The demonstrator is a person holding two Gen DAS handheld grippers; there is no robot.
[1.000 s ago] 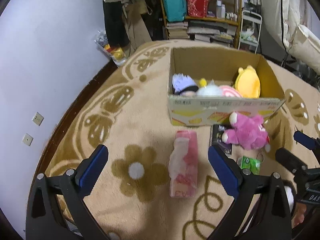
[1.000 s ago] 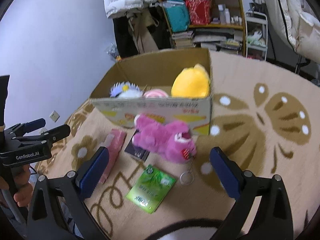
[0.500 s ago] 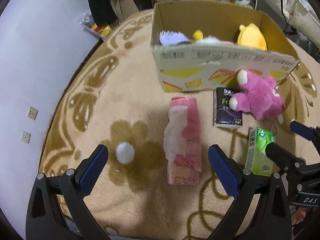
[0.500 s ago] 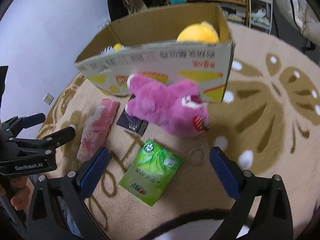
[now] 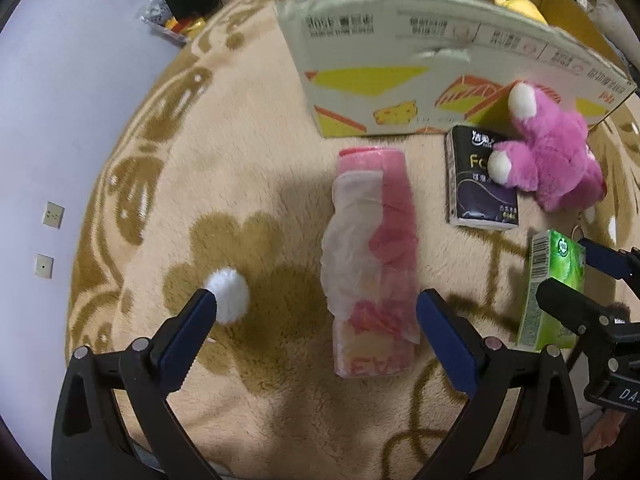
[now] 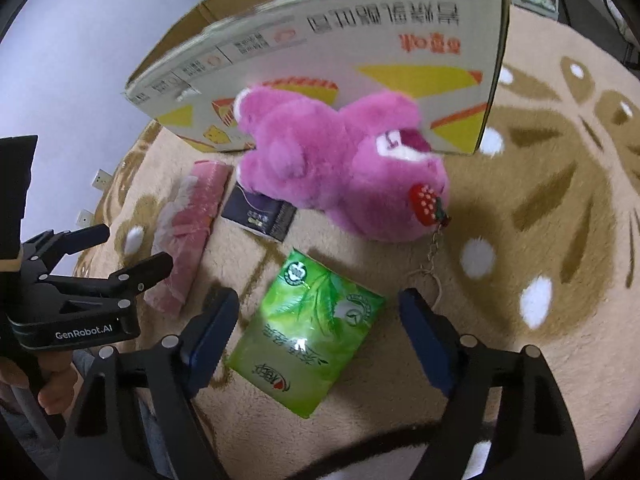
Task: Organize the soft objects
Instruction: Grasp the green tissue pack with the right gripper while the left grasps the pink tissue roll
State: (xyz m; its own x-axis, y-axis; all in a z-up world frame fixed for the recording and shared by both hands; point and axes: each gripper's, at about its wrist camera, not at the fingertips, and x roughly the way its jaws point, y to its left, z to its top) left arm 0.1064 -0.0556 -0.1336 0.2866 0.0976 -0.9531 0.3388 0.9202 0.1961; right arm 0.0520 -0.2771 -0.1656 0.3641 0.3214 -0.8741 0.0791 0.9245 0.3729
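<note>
A pink tissue pack [image 5: 372, 256] lies on the beige rug, just ahead of my open left gripper [image 5: 316, 316]; it also shows in the right wrist view [image 6: 188, 224]. A green tissue pack [image 6: 308, 332] lies between the fingers of my open right gripper [image 6: 320, 320], and shows in the left wrist view [image 5: 550, 288]. A pink plush bear [image 6: 340, 168] leans against the cardboard box [image 6: 320, 52], partly over a dark tissue pack [image 6: 260, 216]. The bear [image 5: 552, 156], the dark pack [image 5: 476, 184] and the box [image 5: 400, 64] also show in the left wrist view.
A yellow plush [image 5: 520, 6] peeks over the box rim. A keyring chain [image 6: 432, 260] trails from the bear. The lilac wall with two sockets [image 5: 52, 216] runs along the rug's left edge. The left gripper [image 6: 96, 264] shows in the right wrist view.
Both grippers have dropped lower and moved forward. The pink pack now sits right before the left fingers, and the green pack lies between the right fingers. Both stay open.
</note>
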